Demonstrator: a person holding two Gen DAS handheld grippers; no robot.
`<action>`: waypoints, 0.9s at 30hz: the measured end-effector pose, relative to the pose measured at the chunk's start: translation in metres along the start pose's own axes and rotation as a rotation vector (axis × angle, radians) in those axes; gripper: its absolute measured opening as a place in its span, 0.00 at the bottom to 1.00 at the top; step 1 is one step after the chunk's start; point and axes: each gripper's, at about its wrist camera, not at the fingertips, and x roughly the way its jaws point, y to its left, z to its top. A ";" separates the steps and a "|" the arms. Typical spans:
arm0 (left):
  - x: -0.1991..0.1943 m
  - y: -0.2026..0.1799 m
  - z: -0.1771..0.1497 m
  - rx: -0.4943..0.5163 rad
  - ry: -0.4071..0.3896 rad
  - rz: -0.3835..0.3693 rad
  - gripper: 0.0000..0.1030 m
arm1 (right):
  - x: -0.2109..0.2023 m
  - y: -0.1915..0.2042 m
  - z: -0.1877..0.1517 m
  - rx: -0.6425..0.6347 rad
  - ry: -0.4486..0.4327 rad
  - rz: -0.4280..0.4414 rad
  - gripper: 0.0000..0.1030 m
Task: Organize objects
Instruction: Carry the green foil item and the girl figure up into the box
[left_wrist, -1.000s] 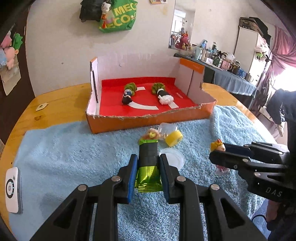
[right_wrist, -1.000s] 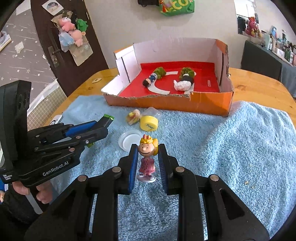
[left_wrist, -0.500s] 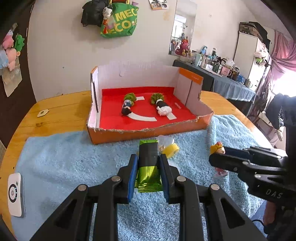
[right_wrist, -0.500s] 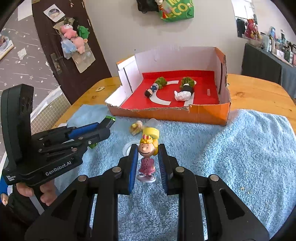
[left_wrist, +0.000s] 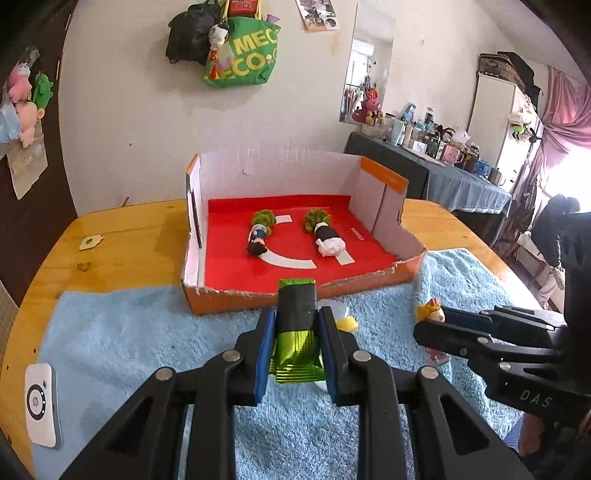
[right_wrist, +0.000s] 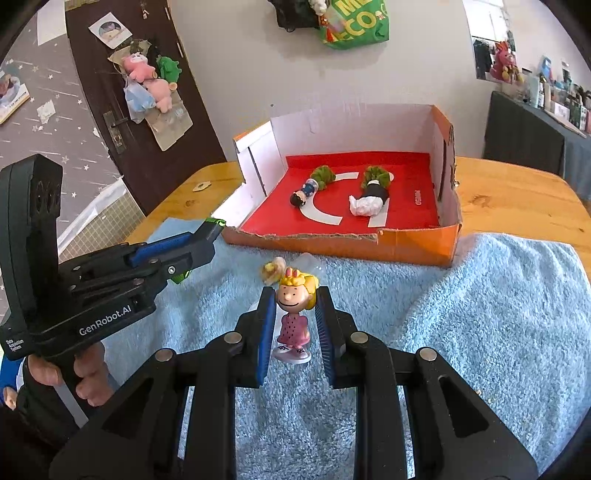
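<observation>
My left gripper (left_wrist: 297, 325) is shut on a green and black foil packet (left_wrist: 296, 332), held above the blue towel (left_wrist: 147, 350) just short of the front wall of the orange cardboard box (left_wrist: 295, 291). My right gripper (right_wrist: 295, 314) is shut on a blonde girl figurine in a pink dress (right_wrist: 293, 317), held upright over the towel (right_wrist: 498, 314). The box (right_wrist: 406, 243) has a red floor with two toy figures (right_wrist: 306, 190) (right_wrist: 371, 197) lying in it. The right gripper with the figurine (left_wrist: 430, 314) shows at the right in the left wrist view.
A small toy (right_wrist: 272, 269), a clear cup and a yellow piece (left_wrist: 347, 323) lie on the towel in front of the box. A white device (left_wrist: 40, 406) lies at the towel's left edge. The wooden table (left_wrist: 122, 251) surrounds the towel.
Both grippers have risen and moved forward toward the box, each still holding its object. The packet's tip now reaches the box's front wall in view.
</observation>
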 end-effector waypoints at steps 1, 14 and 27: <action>0.000 0.000 0.002 0.002 -0.001 0.002 0.24 | 0.000 0.000 0.000 0.000 -0.001 0.001 0.20; 0.013 0.000 0.018 0.001 0.003 0.011 0.24 | 0.005 -0.007 0.012 0.006 -0.002 0.008 0.20; 0.029 0.003 0.042 0.005 0.007 0.004 0.24 | 0.016 -0.016 0.035 0.009 0.008 -0.012 0.20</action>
